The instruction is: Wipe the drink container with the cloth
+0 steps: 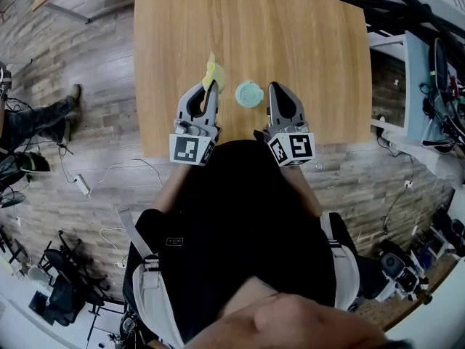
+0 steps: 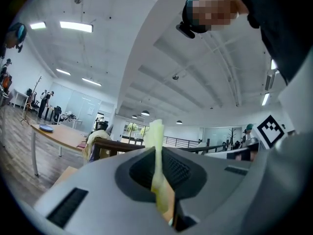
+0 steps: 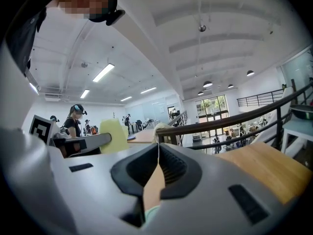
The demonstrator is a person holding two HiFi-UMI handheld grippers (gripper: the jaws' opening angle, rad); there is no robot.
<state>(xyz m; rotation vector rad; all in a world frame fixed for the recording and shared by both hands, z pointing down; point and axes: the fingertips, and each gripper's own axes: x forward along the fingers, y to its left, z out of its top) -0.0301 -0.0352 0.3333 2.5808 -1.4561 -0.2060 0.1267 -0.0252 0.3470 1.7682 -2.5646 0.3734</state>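
On the wooden table (image 1: 312, 57) stands a pale green drink container (image 1: 249, 93), seen from above by its round lid. My left gripper (image 1: 212, 86) is just left of it, shut on a yellow cloth (image 1: 213, 71) that sticks up past the fingertips. In the left gripper view the cloth (image 2: 157, 165) is pinched between the jaws of the left gripper (image 2: 157, 148). My right gripper (image 1: 275, 87) sits close to the container's right side. In its own view the right gripper (image 3: 158, 146) has its jaws meeting at the tips with nothing between them, and the yellow cloth (image 3: 113, 136) shows at the left.
The near table edge (image 1: 240, 150) runs just under both grippers. A person's leg and shoe (image 1: 51, 115) are on the floor at the left, with cables (image 1: 109, 173) nearby. Equipment and a desk (image 1: 429, 86) stand at the right. A dark railing (image 3: 234, 119) crosses the right gripper view.
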